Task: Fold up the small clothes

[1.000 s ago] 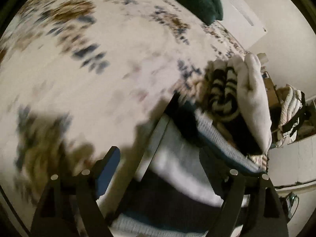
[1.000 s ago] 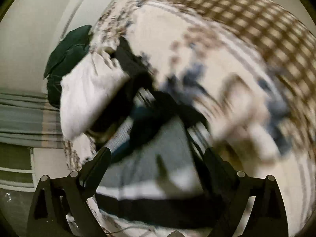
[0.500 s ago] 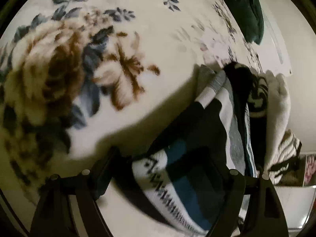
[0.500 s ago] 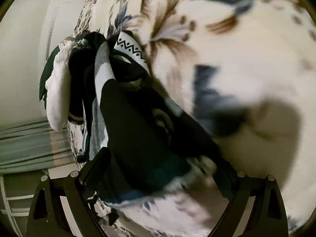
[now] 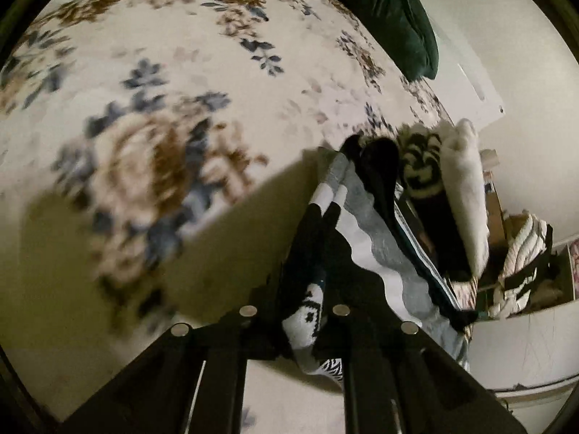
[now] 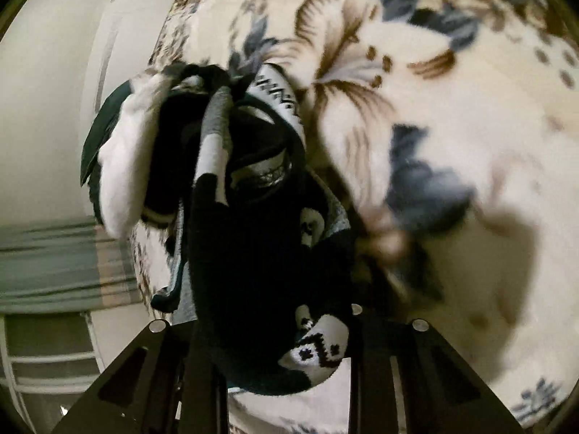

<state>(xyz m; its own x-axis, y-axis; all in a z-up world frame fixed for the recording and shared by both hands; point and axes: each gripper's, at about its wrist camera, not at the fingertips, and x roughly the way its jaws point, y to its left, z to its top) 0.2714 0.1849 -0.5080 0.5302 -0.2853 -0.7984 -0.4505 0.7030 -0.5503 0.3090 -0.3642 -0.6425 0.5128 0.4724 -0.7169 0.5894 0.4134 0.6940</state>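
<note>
Both grippers have hold of the same patterned sock [image 5: 311, 311], one at each end by the look of it, probably to lift it clear of the pile and stretch it flat for folding.

Left gripper [image 5: 295, 313]: jaws nearly together, pinching the white zigzag-knit end. Right gripper [image 6: 275, 320]: jaws narrowed around the dark body and patterned cuff [image 6: 318, 347]; contact looks firm, though the fabric hides the pads.

Sock sits at the near edge of the sock pile [image 5: 427, 195], partly draped off it onto the floral blanket [image 5: 144, 108]. A white sock [image 5: 466, 188] lies on the pile's far side. Green cushion [image 5: 405, 18] sits well beyond the pile.
</note>
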